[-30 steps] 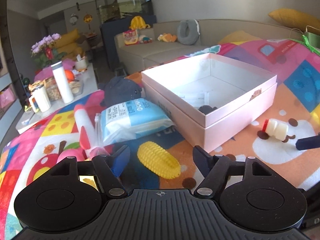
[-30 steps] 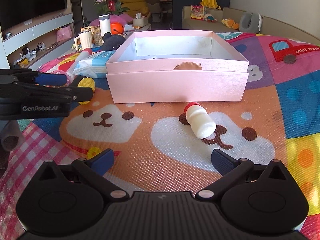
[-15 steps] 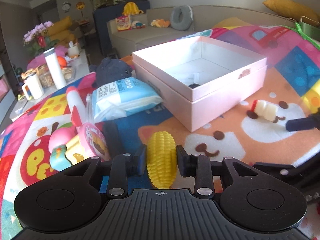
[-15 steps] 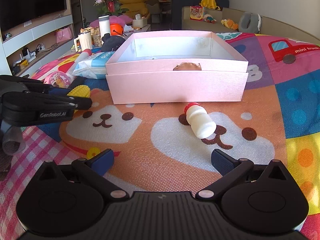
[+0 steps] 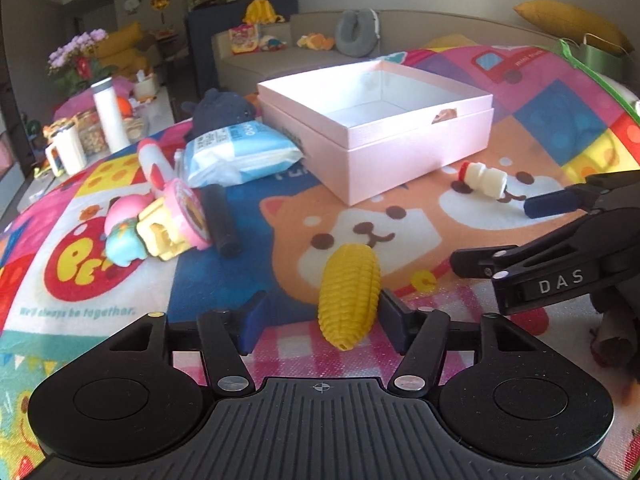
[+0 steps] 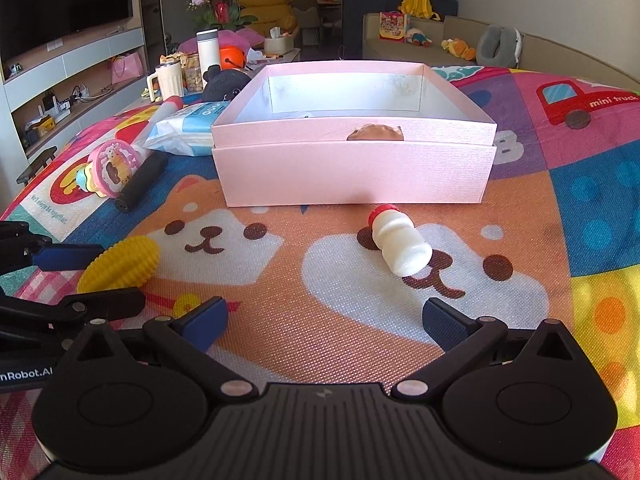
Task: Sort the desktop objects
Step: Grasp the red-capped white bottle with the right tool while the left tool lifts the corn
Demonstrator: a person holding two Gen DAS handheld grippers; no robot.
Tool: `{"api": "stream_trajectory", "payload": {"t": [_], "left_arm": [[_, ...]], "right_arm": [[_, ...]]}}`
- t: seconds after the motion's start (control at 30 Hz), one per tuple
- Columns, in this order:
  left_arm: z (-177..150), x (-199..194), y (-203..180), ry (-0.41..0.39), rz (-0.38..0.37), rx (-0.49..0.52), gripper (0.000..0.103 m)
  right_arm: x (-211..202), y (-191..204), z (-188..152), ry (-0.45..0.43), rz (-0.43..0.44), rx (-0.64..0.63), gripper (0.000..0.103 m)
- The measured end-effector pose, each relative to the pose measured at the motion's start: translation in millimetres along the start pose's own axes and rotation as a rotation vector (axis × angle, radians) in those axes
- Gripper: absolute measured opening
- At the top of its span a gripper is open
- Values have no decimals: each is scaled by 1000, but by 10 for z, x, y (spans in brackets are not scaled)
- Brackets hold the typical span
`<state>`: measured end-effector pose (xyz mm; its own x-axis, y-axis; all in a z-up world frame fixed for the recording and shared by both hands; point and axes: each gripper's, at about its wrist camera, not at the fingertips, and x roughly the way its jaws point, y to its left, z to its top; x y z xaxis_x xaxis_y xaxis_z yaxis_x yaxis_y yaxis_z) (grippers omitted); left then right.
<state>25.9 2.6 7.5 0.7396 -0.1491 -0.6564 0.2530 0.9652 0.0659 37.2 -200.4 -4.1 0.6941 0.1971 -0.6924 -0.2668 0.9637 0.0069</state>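
Note:
A yellow toy corn cob [image 5: 350, 292] lies on the colourful mat between the fingers of my left gripper [image 5: 322, 320]. Its jaws are opening: the left pad stands clear of the cob and the right pad is close beside it. The right wrist view shows the same cob [image 6: 120, 264] at the left, with the left gripper [image 6: 90, 280] around it. My right gripper [image 6: 326, 318] is open and holds nothing. A small white bottle with a red cap [image 6: 400, 246] lies on its side just beyond it. An open pink box [image 6: 352, 176] stands further back.
Left of the pink box [image 5: 400, 160] lie a blue wipes pack [image 5: 240, 152], a black cylinder [image 5: 220, 220], a pink and yellow toy [image 5: 160, 224], a white tube [image 5: 154, 158] and a dark plush [image 5: 220, 112]. The right gripper [image 5: 508, 232] reaches in from the right.
The left gripper closed on the corn, drew it back across the mat away from the box, and its jaws now stand apart again. The right gripper has stayed still.

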Motion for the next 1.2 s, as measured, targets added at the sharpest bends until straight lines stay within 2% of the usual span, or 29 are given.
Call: {"api": "stream_trajectory", "payload": {"t": [0.1, 0.27, 0.47, 0.6, 0.8, 0.87, 1.0, 1.07, 1.2], "left_arm": [[-10, 19, 82, 2, 72, -7, 80], [-14, 24, 211, 14, 119, -40, 94], [-52, 4, 315, 19, 156, -53, 99], [-88, -31, 420, 19, 214, -37, 102], [-130, -83, 633, 23, 295, -83, 102], [-137, -108, 667, 18, 262, -108, 102], [-102, -120, 593, 15, 93, -190, 102], [-57, -82, 503, 4, 85, -208, 102], [63, 63, 377, -27, 131, -254, 102]], "right_arm": [[6, -5, -1, 2, 1, 1, 103], [15, -10, 1, 8, 3, -3, 103], [4, 2, -2, 5, 1, -6, 103], [4, 9, 4, 5, -1, -7, 103], [4, 9, 3, 5, 0, -7, 103], [4, 9, 3, 5, 0, -7, 103], [4, 10, 2, 5, 0, -7, 103], [3, 10, 2, 5, -1, -7, 103], [4, 9, 1, 5, 0, -7, 103]]}}
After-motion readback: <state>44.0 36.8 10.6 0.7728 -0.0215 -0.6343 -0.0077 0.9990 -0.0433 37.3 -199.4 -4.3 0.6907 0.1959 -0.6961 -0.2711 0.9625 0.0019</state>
